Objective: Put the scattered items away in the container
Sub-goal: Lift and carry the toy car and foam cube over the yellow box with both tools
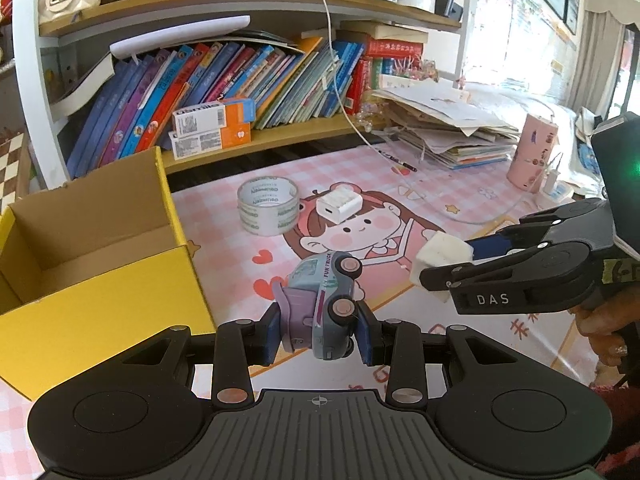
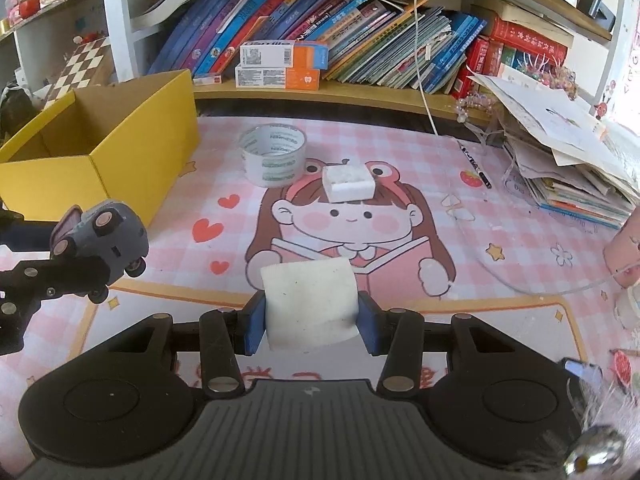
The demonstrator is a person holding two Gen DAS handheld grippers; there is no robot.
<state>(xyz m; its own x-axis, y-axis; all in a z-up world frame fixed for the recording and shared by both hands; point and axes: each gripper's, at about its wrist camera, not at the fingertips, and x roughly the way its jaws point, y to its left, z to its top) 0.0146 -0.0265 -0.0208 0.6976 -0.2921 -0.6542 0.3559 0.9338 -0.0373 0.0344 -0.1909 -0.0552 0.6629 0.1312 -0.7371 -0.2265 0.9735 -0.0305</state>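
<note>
My left gripper [image 1: 320, 330] is shut on a blue toy truck [image 1: 324, 304], held on its side above the pink mat, just right of the open yellow box [image 1: 100, 288]. My right gripper [image 2: 311, 318] is shut on a white sponge block [image 2: 310, 304], held above the mat's middle. The right gripper also shows in the left wrist view [image 1: 434, 270] with the sponge [image 1: 438, 254]. The truck shows at the left of the right wrist view [image 2: 100, 236], near the box [image 2: 120, 152]. A tape roll [image 2: 274, 156] and a white charger cube [image 2: 347, 182] lie on the mat beyond.
A bookshelf [image 2: 320, 92] with leaning books runs along the back. A paper and book pile [image 2: 568, 160] sits at the right. A pen [image 2: 474, 164], a white cable [image 2: 424, 80] and a pink cup [image 1: 534, 152] lie on the right side.
</note>
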